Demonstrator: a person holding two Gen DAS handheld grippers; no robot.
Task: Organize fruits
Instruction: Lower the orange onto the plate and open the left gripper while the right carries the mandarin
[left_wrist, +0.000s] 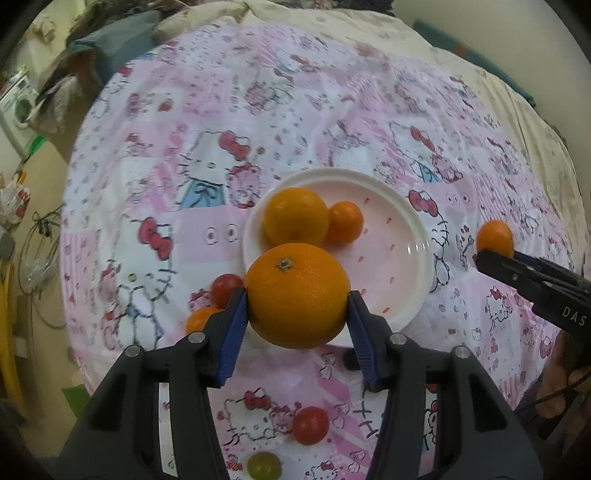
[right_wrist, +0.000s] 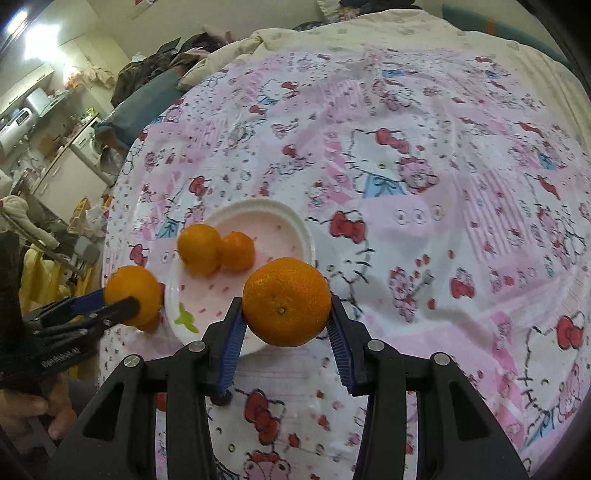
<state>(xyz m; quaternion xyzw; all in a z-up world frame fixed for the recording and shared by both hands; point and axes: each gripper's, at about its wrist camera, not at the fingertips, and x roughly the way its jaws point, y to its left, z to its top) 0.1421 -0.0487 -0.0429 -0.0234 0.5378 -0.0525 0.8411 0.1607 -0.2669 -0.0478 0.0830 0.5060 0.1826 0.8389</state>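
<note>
1. In the left wrist view, the left tool (left_wrist: 297, 306) is clamped on a large orange (left_wrist: 297, 295) at lower centre, its blue pads (left_wrist: 236, 325) pressing the widest part from both sides. The fruit looks firm, rounded and fairly heavy, with a dimpled peel that should give grip; holding across the middle seems the safest place.
2. In the right wrist view, the right tool (right_wrist: 286, 321) is clamped on a mandarin (right_wrist: 287, 302) at centre. It is likely softer and lighter, so a gentle squeeze suits it.
3. Near the bottom of the left view, a red tomato (left_wrist: 310, 425) and a green grape (left_wrist: 263, 466) lie on the patterned surface (left_wrist: 155, 192).
4. Just beyond both held fruits sits the white plate (left_wrist: 417, 229), holding a medium orange (left_wrist: 296, 216) touching a small mandarin (left_wrist: 345, 222); much of the plate stays bare.
5. Left of the plate, another tomato (left_wrist: 226, 290) and a small orange fruit (left_wrist: 201, 319) rest on the cloth.
</note>
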